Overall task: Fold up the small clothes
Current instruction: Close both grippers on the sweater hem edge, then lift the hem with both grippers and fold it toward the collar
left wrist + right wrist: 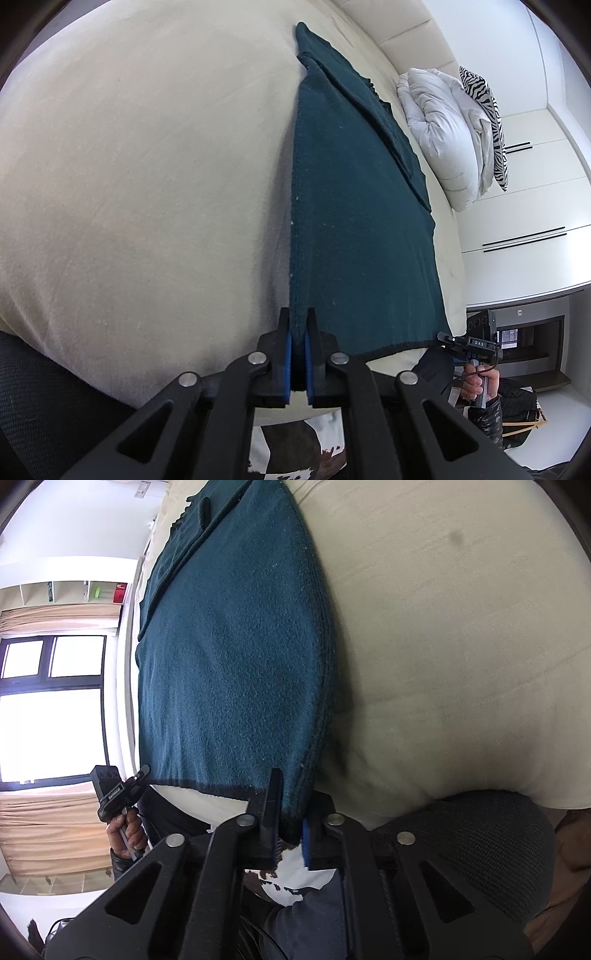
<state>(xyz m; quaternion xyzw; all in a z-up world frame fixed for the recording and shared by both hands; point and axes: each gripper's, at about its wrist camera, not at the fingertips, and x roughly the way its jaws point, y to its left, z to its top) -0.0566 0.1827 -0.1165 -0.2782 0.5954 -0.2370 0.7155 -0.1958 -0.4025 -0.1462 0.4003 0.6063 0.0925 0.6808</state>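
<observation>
**Both grippers hold the near hem of the green cloth**

The left gripper (299, 325) is closed on one near corner of the dark green cloth (351, 206); its blue pads (288, 354) press the fabric from both sides. The right gripper (290, 805) is clamped on the other near corner of the same cloth (236, 657). Each gripper shows small in the other's view, at the far end of the hem, held by a hand (476, 384). The cloth lies flat on the cream bed (147, 166), stretching away from the grippers. Beyond it, a white duvet (443, 129) and a zebra pillow (487, 118) lie near the headboard (406, 33).
</observation>
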